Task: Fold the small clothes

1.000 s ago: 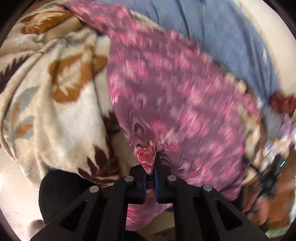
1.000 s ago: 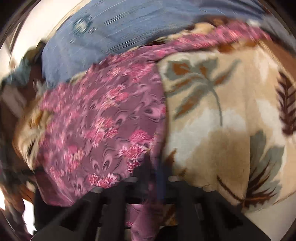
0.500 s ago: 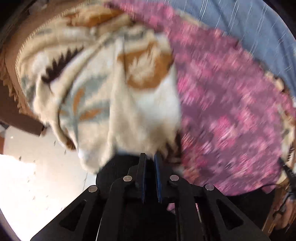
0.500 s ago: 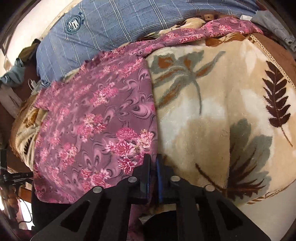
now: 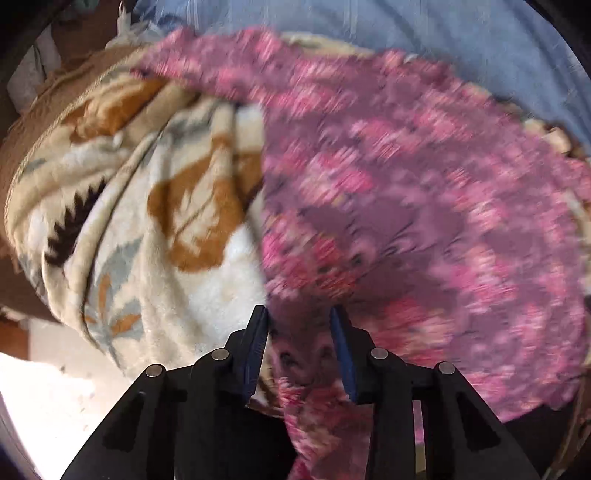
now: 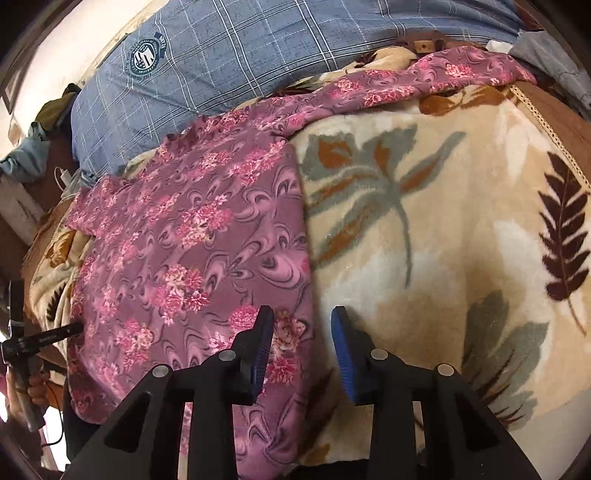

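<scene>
A purple garment with pink flowers (image 6: 192, 258) lies spread on a beige leaf-patterned blanket (image 6: 443, 240); one sleeve (image 6: 424, 81) stretches to the far right. Its near edge hangs over the bed's front. My right gripper (image 6: 302, 321) is open over the garment's right edge, with cloth below the jaws, not gripped. In the left wrist view the garment (image 5: 406, 203) is blurred and fills the right half, on the blanket (image 5: 147, 221). My left gripper (image 5: 298, 319) is open, with the garment's near edge between and below its fingers.
A blue checked pillow (image 6: 240, 55) lies behind the garment, also in the left wrist view (image 5: 406, 29). The left gripper's handle and hand (image 6: 26, 350) show at the far left. Light floor (image 5: 44, 406) lies below the bed edge.
Both grippers were shut on the garment's near edge and have opened, letting it go. The garment now lies flat on the blanket. The left view swung back toward the garment.
</scene>
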A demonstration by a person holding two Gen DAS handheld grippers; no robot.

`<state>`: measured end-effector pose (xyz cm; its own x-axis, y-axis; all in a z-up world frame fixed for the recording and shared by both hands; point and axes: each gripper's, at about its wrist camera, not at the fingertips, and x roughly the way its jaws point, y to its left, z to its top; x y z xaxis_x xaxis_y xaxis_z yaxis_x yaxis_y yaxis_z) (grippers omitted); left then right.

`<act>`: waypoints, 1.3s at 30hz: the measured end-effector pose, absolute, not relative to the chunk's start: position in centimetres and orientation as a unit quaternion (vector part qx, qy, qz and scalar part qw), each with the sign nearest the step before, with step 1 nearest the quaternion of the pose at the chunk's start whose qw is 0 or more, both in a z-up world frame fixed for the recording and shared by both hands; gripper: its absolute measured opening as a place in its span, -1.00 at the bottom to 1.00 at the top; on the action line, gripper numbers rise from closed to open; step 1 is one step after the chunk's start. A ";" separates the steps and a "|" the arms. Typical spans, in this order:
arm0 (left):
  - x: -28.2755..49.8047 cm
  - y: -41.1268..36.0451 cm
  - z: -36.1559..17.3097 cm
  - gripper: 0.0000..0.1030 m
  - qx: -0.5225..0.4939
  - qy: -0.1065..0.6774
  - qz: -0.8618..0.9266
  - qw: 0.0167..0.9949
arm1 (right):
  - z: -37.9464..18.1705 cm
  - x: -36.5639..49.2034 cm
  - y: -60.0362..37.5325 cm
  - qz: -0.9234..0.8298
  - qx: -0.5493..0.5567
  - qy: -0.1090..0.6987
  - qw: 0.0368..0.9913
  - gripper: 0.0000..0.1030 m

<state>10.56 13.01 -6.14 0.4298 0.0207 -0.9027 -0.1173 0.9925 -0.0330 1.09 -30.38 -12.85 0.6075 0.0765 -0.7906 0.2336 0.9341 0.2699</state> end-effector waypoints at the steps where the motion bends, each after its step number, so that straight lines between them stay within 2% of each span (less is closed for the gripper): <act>1: 10.6 12.8 -5.0 -0.33 -0.050 0.518 0.033 0.853 | -12.2 1.0 -31.2 -0.044 0.183 0.432 0.882 -0.33; 3: 10.9 12.3 -2.6 -0.27 -0.052 0.491 0.019 0.869 | -10.4 1.3 -34.0 -0.056 0.204 0.404 0.890 -0.33; 4: 11.4 12.0 -1.6 -0.11 -0.053 0.482 0.009 0.875 | -9.7 1.6 -35.5 -0.069 0.213 0.392 0.892 -0.32; 6: 12.7 11.0 -0.3 0.07 -0.057 0.471 0.001 0.880 | -7.8 2.7 -39.6 -0.104 0.234 0.365 0.895 -0.29; 9: 16.4 8.7 -0.1 0.08 -0.064 0.476 -0.013 0.877 | -6.0 4.1 -45.5 -0.157 0.265 0.323 0.895 -0.20; 13: 22.7 5.8 -2.2 0.08 -0.050 0.477 0.001 0.877 | -5.0 5.7 -54.8 -0.212 0.350 0.253 0.877 0.09; 18: 28.3 3.4 -8.7 0.09 -0.061 0.528 0.015 0.847 | -7.2 9.2 -62.2 -0.238 0.423 0.226 0.845 0.11; 20: 27.9 2.0 -8.6 0.15 -0.016 0.487 0.023 0.873 | -8.3 10.6 -63.4 -0.226 0.446 0.213 0.839 0.11; 23: 27.8 1.2 -9.2 0.16 0.015 0.476 0.015 0.879 | -9.1 11.8 -64.8 -0.235 0.447 0.206 0.838 0.10; 24: 27.9 1.3 -9.2 0.16 0.010 0.477 0.008 0.879 | -9.1 12.1 -65.0 -0.235 0.443 0.202 0.841 -0.09; 25: 28.0 1.7 -9.2 0.16 -0.001 0.478 -0.001 0.879 | -8.9 12.2 -64.9 -0.237 0.436 0.200 0.845 -0.60; 26: 28.0 2.1 -9.2 0.16 -0.015 0.477 -0.009 0.879 | -8.7 12.2 -64.8 -0.245 0.425 0.201 0.848 -0.77; 32: 27.7 3.9 -8.7 0.15 -0.055 0.463 -0.028 0.884 | -6.1 11.5 -61.6 -0.268 0.369 0.197 0.868 -0.77; 39: 27.9 4.7 -8.5 0.15 -0.093 0.459 -0.041 0.883 | -2.1 14.0 -53.6 -0.234 0.280 0.229 0.903 -0.77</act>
<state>27.87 4.70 -8.50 0.5755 -0.1585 -0.8023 -0.0127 0.9792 -0.2026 14.02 -53.57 -2.10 0.7857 -0.2952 -0.5436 0.5509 0.7337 0.3978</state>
